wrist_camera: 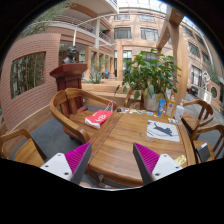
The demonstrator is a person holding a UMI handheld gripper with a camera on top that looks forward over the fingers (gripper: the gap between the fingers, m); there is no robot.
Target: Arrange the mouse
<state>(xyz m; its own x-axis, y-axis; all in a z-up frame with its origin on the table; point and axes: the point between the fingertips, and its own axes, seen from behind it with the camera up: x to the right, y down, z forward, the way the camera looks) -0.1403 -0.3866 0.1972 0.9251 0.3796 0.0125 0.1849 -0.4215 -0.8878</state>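
My gripper [112, 160] is open and empty. Its two magenta pads [76, 158] stand wide apart above the near end of a wooden table [120, 140]. I cannot make out a mouse on the table. A red flat item [97, 118] lies on the table's far left, beyond the left finger. A printed sheet or magazine [162, 130] lies at the far right, beyond the right finger. A small dark thing [204, 151] sits by the table's right edge; I cannot tell what it is.
A blue bottle [162, 104] and a large potted plant [150, 75] stand at the table's far end. Wooden chairs stand on the left [66, 101] and right [201, 112]. A dark wooden cabinet [68, 76] stands by the brick wall behind.
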